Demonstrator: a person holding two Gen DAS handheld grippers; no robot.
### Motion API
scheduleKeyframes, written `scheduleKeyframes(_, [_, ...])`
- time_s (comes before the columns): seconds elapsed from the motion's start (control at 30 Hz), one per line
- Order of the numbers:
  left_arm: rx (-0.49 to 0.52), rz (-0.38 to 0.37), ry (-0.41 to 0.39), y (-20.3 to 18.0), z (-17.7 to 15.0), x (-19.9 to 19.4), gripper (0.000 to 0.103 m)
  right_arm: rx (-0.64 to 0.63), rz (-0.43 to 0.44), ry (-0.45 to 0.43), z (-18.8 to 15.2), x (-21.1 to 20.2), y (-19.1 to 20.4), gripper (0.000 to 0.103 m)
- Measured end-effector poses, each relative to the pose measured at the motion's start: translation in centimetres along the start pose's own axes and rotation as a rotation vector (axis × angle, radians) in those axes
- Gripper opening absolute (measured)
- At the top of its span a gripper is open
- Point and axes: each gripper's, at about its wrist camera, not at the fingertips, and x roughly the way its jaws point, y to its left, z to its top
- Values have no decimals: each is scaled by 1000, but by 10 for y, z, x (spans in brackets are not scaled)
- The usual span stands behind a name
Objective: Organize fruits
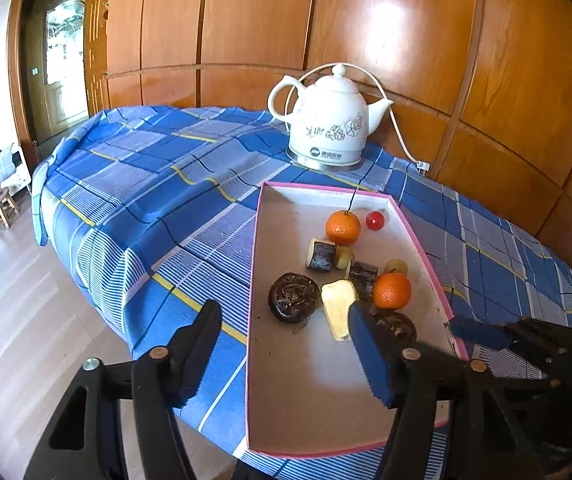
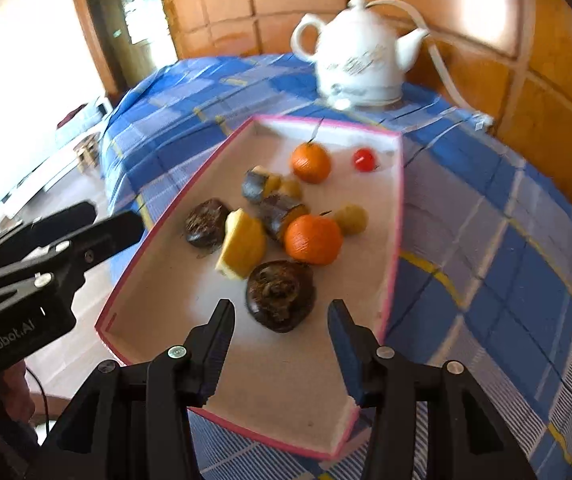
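Note:
A white tray with a pink rim (image 1: 306, 400) (image 2: 286, 392) lies on the blue checked cloth. It holds two oranges (image 1: 342, 227) (image 1: 392, 290), a small red fruit (image 1: 374, 220), a pale yellow chunk (image 1: 338, 308), dark-skinned cut pieces (image 1: 320, 255) and two dark round fruits. My left gripper (image 1: 281, 316) stands open at the tray's left rim, one finger outside it, with one dark round fruit (image 1: 294, 298) lying just ahead. My right gripper (image 2: 281, 308) is open over the tray's near end, the other dark round fruit (image 2: 281, 295) resting on the tray in front of its tips, untouched.
A white ceramic kettle (image 1: 332, 128) (image 2: 360, 60) with a cord stands behind the tray, against wooden wall panels. The table edge drops to the floor on the left. A hand holds the left gripper (image 2: 109, 220) at the left of the right wrist view.

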Motion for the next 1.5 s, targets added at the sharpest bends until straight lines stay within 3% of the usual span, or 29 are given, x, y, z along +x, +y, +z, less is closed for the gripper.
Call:
scheduleKeyframes(0.23, [17, 5, -54, -14, -11, -17, 88, 124, -155, -116, -9, -32, -15, 53])
scheduleKeyframes(0.47, [36, 15, -78, -21, -18, -26, 103, 164, -219, -120, -23, -38, -21, 53])
scheduleKeyframes(1.5, [3, 53, -97, -12, -20, -31, 103, 131, -235, -149, -26, -43, -9, 53])
